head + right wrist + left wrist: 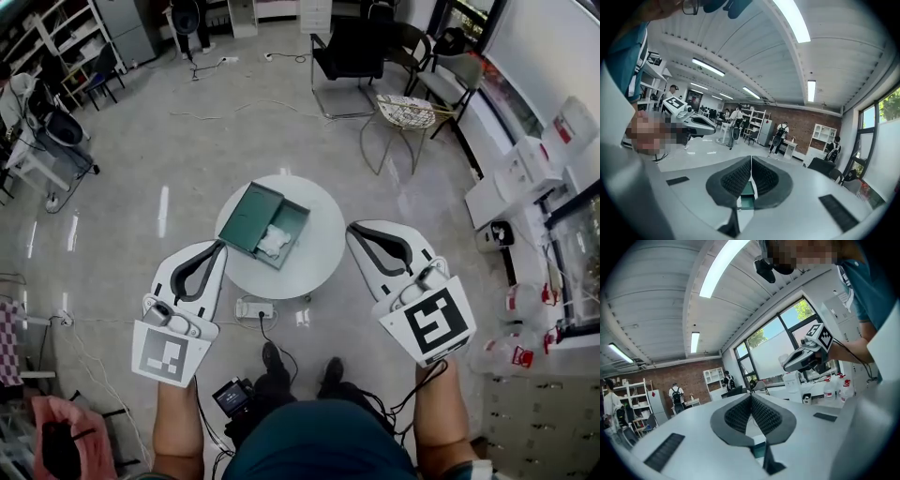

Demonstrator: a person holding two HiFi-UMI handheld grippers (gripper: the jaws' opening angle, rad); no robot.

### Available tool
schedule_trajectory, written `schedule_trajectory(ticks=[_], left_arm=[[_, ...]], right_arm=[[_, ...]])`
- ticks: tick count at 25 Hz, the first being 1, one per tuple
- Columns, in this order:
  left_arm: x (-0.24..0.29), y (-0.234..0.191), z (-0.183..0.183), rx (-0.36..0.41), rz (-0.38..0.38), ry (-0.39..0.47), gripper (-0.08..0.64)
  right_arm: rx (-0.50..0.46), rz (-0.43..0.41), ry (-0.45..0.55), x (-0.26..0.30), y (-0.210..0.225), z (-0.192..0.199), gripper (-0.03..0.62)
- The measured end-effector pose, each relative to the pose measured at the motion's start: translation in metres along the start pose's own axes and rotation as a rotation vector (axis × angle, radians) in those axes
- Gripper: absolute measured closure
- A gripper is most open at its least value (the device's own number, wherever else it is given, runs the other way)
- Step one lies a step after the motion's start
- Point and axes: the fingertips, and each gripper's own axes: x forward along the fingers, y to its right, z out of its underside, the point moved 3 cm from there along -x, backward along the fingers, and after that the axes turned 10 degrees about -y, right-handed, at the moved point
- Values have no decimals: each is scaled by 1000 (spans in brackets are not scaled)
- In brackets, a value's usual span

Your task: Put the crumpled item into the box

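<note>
Seen from the head camera, a small round white table point(314, 246) stood on a grey floor, directly ahead of the person. An open green box point(292, 221) sat on the table, its lid point(248, 217) folded back on the left. The crumpled item point(274, 242), white, lay inside the box, near its front edge.

2 white grippers were held up, 1 on each side of the table and both apart from it. The left gripper point(219, 247) had its jaws pressed together at the tips, with nothing between them. The right gripper point(355, 231) was the same: jaws together at the tips and holding nothing. Each gripper carried a cube with black square markers at its back end, close to the person's forearm.

A white power strip point(254, 308) lay on the floor just in front of the table. A black chair point(352, 54) and a wire chair point(405, 114) stood well beyond the table.
</note>
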Motion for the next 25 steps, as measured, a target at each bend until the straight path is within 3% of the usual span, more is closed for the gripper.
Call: schedule_trajectory(ticks=[5,12,25], left_arm=[[-38,11,-31,33,-31,16,541],[-86,17,-51,36,-69,31,541],[-110,50,-64,57,-65,50,541]], right_arm=[[-51,-38,70,-25,-14,-36,555],[-84,-101,92,-55,-42,-64,555],[-72,-69,89,-101,-50,-60,555]])
